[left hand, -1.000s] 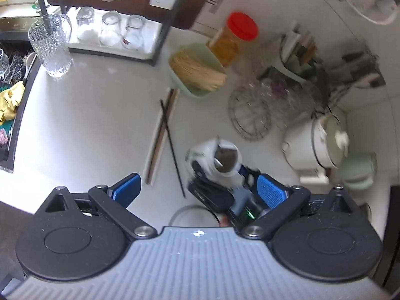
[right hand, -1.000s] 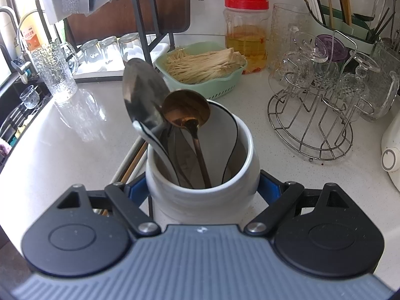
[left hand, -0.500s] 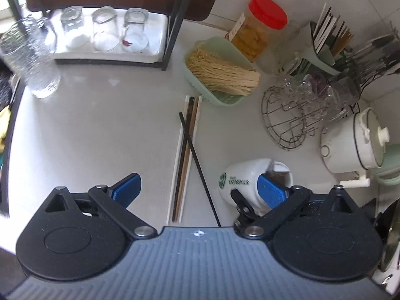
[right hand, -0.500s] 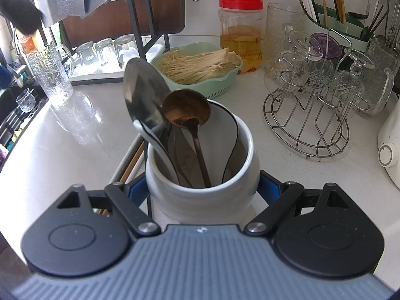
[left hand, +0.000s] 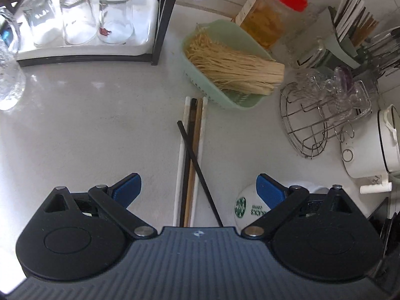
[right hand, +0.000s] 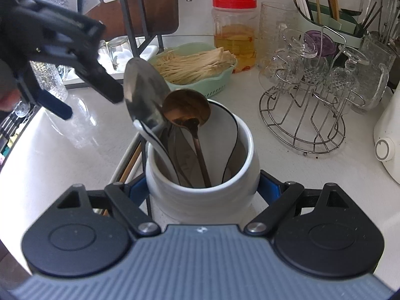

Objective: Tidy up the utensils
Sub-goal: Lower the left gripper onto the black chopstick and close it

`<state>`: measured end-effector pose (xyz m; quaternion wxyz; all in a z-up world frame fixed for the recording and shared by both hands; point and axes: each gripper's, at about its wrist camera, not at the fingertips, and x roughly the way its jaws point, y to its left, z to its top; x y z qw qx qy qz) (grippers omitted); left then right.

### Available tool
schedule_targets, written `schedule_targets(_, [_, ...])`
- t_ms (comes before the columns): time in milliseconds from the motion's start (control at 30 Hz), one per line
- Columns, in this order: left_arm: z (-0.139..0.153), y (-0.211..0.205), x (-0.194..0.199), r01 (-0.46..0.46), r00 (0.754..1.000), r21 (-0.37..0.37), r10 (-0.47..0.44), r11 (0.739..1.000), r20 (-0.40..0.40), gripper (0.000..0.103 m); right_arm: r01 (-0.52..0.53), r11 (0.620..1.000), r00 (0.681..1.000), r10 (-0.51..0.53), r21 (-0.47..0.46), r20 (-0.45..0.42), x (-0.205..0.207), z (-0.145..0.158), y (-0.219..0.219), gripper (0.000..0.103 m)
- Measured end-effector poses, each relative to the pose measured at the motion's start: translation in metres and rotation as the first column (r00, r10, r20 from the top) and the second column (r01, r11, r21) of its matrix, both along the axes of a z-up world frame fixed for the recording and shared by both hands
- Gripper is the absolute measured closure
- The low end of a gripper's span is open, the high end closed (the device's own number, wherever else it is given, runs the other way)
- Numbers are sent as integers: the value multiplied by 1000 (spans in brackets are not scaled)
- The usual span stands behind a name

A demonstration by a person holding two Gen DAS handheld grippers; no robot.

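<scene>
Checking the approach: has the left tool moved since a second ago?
Yes. The left tool has dropped toward the chopsticks; the right view shows it entering beside the rack.

The right tool (right hand: 203, 187) is gripping a white ceramic holder (right hand: 200, 192) from both sides, its blue pads pressing on the walls. Inside the holder a silver spoon (right hand: 143, 95) and a bronze spoon (right hand: 186, 111) are leaning toward eleven o'clock, bowls up. The left tool (right hand: 85, 95) is hanging over the desk (right hand: 262, 125) at ten o'clock, its jaws standing apart with nothing between them. A green basket (right hand: 215, 80) of pale sticks is sitting at twelve o'clock, a red-lidded jar (right hand: 235, 30) behind it. A wire rack (right hand: 307, 115) of glassware is standing at two o'clock. Chopsticks (right hand: 128, 160) are lying beside the holder at nine o'clock.
</scene>
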<state>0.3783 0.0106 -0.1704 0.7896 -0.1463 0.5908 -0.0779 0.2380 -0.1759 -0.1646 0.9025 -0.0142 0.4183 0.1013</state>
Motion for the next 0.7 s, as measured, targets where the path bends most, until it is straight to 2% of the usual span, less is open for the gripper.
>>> schedule_targets(167, [-23,-7,12,39,999,45,-40,998,27,3,11,1000,1000,-11,-3,4,0,0,2,12])
schedule_targets(267, [-33,-7,18,37,998,39,-39,999,52,4,12,1000,1000,-12,-3,3,0,0,1,12])
schedule_targets(333, [-39,-8,23,28,998,53,-31,998,60,11,16,1000,1000,-16,-1,-1,1,0,1,12])
schedule_targets(400, [-44,-7,28,21,998,35,-23,999,59,15,23,1000,1000,-23,-2,-5,1,1,2,12])
schedule_targets(467, [-48,-7,31,19,998,31,-21,999,66,22,28,1000,1000,-28,-3,-7,2,1,3,12])
schedule_targets(533, [-51,-8,34,25,996,41,-28,999,80,34,31,1000,999,-31,-2,-10,2,1,2,12])
schedule_targets(633, [-57,-9,38,15,996,19,-17,1000,90,43,36,999,999,-36,-1,-10,2,1,3,12])
schedule_targets(700, [-59,-11,39,4,994,53,-10,999,112,48,46,999,999,-46,-2,-10,2,1,3,12])
